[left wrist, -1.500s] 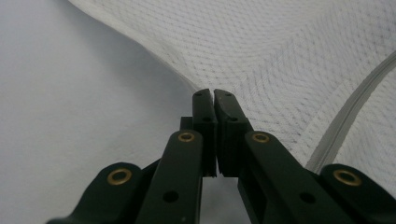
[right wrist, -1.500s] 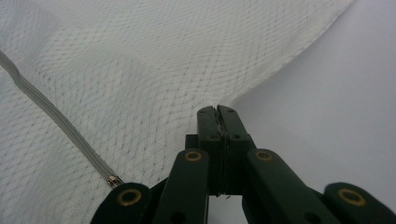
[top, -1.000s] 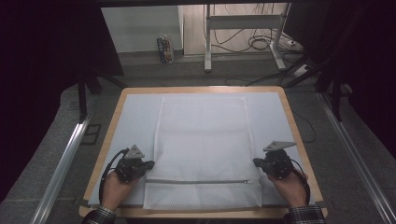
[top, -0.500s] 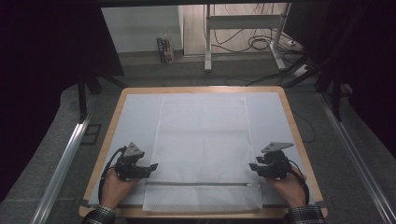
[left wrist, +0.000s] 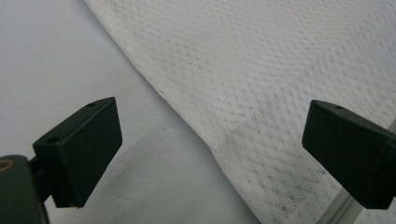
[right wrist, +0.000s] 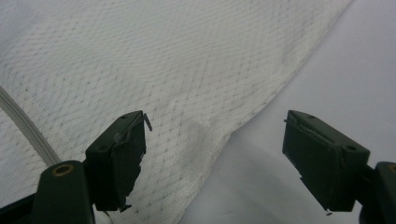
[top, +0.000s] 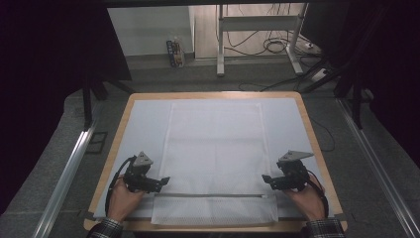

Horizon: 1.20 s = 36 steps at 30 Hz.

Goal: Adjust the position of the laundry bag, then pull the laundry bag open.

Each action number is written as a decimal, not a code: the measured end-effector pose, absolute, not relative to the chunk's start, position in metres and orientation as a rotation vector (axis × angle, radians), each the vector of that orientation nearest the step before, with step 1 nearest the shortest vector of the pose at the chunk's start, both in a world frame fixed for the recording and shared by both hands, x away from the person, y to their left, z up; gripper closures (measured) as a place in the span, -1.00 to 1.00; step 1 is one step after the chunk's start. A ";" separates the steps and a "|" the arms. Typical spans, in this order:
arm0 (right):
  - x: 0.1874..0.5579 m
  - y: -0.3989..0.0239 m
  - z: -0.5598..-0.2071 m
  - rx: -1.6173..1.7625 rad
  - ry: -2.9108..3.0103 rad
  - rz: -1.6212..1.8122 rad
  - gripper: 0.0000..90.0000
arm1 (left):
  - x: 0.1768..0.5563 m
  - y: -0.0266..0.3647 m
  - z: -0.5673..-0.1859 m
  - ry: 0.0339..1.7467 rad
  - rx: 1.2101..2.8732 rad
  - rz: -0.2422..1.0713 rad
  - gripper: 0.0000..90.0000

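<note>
A white mesh bag [top: 215, 148] lies flat on the pale sheet [top: 143, 124] that covers the table. Its grey zipper [top: 208, 195] runs across near the front edge. My left gripper [top: 161, 181] rests at the bag's left edge and my right gripper [top: 267, 179] at its right edge, each held by a hand. In the left gripper view the left gripper [left wrist: 212, 135] stands open over the bag's hem [left wrist: 261, 70]. In the right gripper view the right gripper [right wrist: 217, 140] is open above the mesh [right wrist: 140, 60]. Both pairs of jaws have just been opening, and no pad presses on the bag.
The table's wooden rim [top: 213, 94] frames the sheet. Metal rails [top: 69, 173] [top: 376, 168] run along the floor on both sides. Beyond the far edge stand a metal frame's legs [top: 220, 44], cables [top: 277, 47] and a small box [top: 174, 52].
Both pairs of jaws have gone from shut to open at the bag's side edges. The hands and the bag have stayed in place.
</note>
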State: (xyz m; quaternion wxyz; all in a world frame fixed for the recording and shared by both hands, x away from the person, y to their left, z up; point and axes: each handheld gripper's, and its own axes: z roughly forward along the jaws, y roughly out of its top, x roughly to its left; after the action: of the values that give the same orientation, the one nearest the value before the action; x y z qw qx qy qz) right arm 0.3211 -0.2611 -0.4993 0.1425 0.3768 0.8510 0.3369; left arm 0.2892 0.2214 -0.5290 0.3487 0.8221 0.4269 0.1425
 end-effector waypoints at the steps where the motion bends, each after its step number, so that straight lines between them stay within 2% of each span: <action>1: 0.321 -0.261 -0.499 1.087 2.455 0.972 -0.54 | 0.289 0.221 -0.529 1.107 2.131 0.369 -0.89; 13: 0.316 -0.259 -0.496 1.083 2.445 0.984 -0.59 | 0.289 0.219 -0.530 1.095 2.147 0.377 -0.88; 19: 0.311 -0.262 -0.495 1.154 2.446 1.037 -0.76 | 0.289 0.217 -0.531 1.072 2.172 0.386 -0.88; 25: 0.302 -0.264 -0.494 1.133 2.446 1.030 -0.79 | 0.289 0.216 -0.532 1.066 2.190 0.390 -0.88; 27: 0.298 -0.266 -0.492 1.126 2.447 1.007 -0.73 | 0.290 0.216 -0.532 1.069 2.189 0.390 -0.88; 30: 0.293 -0.269 -0.489 1.134 2.442 1.005 -0.52 | 0.289 0.216 -0.532 1.069 2.188 0.389 -0.88; 31: 0.293 -0.269 -0.489 1.134 2.442 1.005 -0.52 | 0.289 0.216 -0.532 1.069 2.188 0.389 -0.88; 32: 0.288 -0.272 -0.486 1.121 2.450 1.005 -0.35 | 0.289 0.216 -0.531 1.069 2.188 0.390 -0.88; 36: 0.277 -0.278 -0.482 1.116 2.464 1.013 -0.06 | 0.289 0.215 -0.531 1.068 2.191 0.391 -0.87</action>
State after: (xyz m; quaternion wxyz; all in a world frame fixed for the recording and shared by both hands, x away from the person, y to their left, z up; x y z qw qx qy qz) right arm 0.2772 -0.2777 -0.4817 0.1265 0.3833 0.8462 0.3478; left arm 0.2892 0.2154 -0.5313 0.3299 0.8379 0.4084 0.1496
